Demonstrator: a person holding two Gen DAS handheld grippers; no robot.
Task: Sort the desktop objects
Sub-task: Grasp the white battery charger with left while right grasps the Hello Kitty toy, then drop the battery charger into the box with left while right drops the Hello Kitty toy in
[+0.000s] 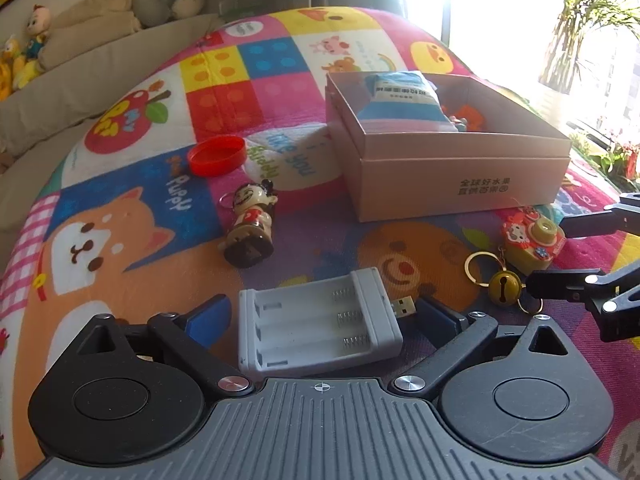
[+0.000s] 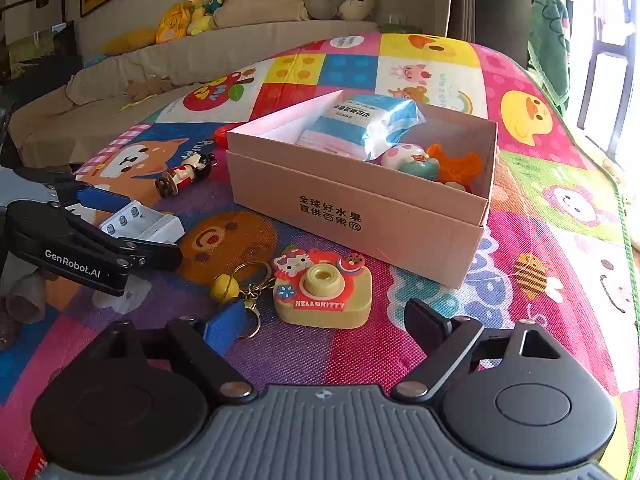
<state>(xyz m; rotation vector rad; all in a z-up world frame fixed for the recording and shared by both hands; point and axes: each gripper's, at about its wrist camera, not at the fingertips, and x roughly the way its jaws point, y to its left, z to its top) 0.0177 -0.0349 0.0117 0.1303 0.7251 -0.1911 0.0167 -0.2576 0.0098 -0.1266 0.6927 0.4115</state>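
Nearest the left wrist camera, the left gripper (image 1: 322,312) has its blue-padded fingers (image 1: 210,316) spread to either side of a grey battery charger (image 1: 318,322), which lies on the cartoon play mat (image 1: 120,216) with three empty spring bays facing up and a USB plug pointing right; whether the pads touch its casing cannot be told. Beyond it lies a small figurine keychain (image 1: 252,226) on its back, and farther off a red lid (image 1: 217,156).

Right wrist view: the right gripper (image 2: 328,320) is likewise wide open, its fingers (image 2: 226,324) flanking a yellow Hello Kitty toy camera keychain (image 2: 323,290) without gripping it. A gold bell (image 2: 225,288) and key rings lie just beside the camera on its left.

Behind the camera stands an open cardboard box (image 2: 352,216), printed with Chinese characters. Inside rest a blue-and-white packet (image 2: 360,124), a rounded pink-and-teal toy (image 2: 412,160) and an orange plastic piece (image 2: 458,164). A beige sofa (image 2: 160,68) with plush toys (image 2: 196,12) runs along the far wall.
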